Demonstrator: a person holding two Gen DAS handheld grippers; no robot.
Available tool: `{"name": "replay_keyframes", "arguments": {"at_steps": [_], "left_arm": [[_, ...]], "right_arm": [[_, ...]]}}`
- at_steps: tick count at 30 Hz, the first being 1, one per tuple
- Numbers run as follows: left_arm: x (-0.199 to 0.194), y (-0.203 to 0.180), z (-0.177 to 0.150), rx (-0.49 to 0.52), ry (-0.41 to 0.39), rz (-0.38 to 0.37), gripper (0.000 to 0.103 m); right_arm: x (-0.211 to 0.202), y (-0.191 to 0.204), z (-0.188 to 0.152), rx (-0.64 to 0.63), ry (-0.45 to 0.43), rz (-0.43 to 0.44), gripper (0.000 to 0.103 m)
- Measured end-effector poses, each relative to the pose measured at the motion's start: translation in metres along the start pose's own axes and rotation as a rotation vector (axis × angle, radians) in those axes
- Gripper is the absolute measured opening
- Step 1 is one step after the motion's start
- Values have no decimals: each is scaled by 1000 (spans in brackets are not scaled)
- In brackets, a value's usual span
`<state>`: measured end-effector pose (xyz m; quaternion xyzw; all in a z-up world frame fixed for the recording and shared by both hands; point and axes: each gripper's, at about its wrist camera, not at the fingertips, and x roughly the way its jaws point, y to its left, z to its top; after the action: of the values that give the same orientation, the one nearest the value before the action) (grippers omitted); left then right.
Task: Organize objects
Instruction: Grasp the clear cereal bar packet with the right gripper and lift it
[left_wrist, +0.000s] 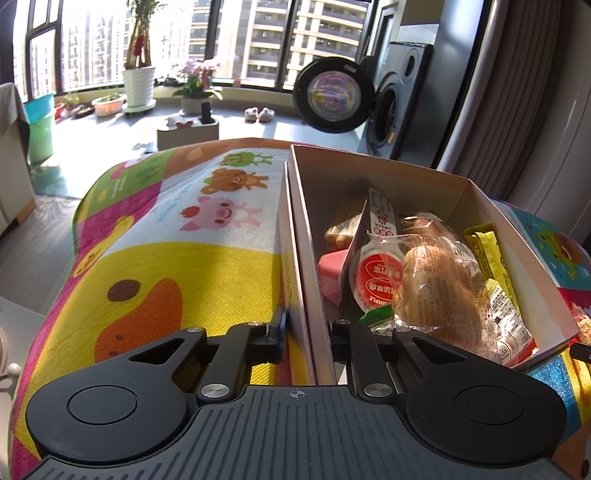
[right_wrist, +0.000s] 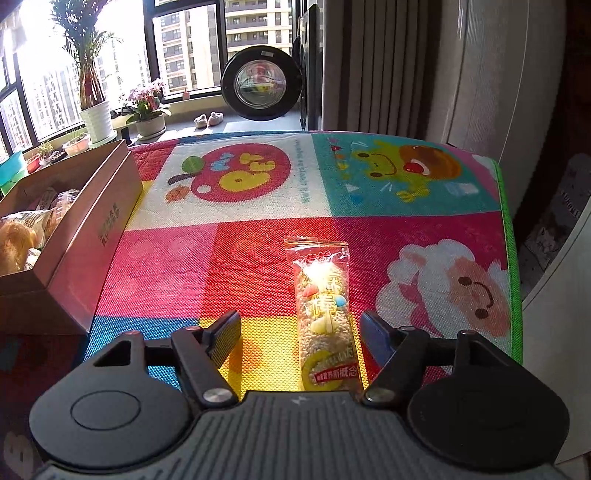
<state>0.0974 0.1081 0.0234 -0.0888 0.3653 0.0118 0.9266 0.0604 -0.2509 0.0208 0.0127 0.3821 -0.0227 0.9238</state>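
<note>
Judging by what lies where, I am near the end: the cardboard box (left_wrist: 480, 192) is already crowded with wrapped snacks, and only one snack bar (right_wrist: 325, 317) lies out on the play mat (right_wrist: 184, 266) covering the worktop. My right hand-held gripper (right_wrist: 299, 332) is spread wide with the bar lying between its fingers, nearer the right one and not yet touched. My left hand-held gripper (left_wrist: 306, 328) straddles the box's near left wall, one finger outside, one inside; it looks closed on the wall, steadying the box. What I judge is left: close on the bar, carry it left and drop it in.

The left wrist view alone shows the box's contents: bread rolls in clear wrap (left_wrist: 436, 280), a red-lidded cup (left_wrist: 376, 277), a yellow sachet (left_wrist: 487, 251) along the right wall. The right wrist view alone shows the whole bar; there the box (right_wrist: 74, 236) sits well apart, at the left edge.
</note>
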Motion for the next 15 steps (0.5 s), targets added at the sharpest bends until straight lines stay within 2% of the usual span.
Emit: {"name": "replay_keyframes", "arguments": {"at_steps": [1,3,5,10,15], "left_arm": [[0,1,0,-1,0,-2,16],[1,1,0,-4,0,-4,16],[1,1,0,-4,-1,-5,16],[2,3,0,-14,2,-15,17],[0,2,-1,-12,3,-16,17]], "right_arm": [[0,1,1,0,0,2,62],[-1,4,3,-4,0,9,41],[-3,7,4,-10,8,8,30],[-14,9,2,-3,30,-7,28],[-55,16,-7,-20,20,17,27]]}}
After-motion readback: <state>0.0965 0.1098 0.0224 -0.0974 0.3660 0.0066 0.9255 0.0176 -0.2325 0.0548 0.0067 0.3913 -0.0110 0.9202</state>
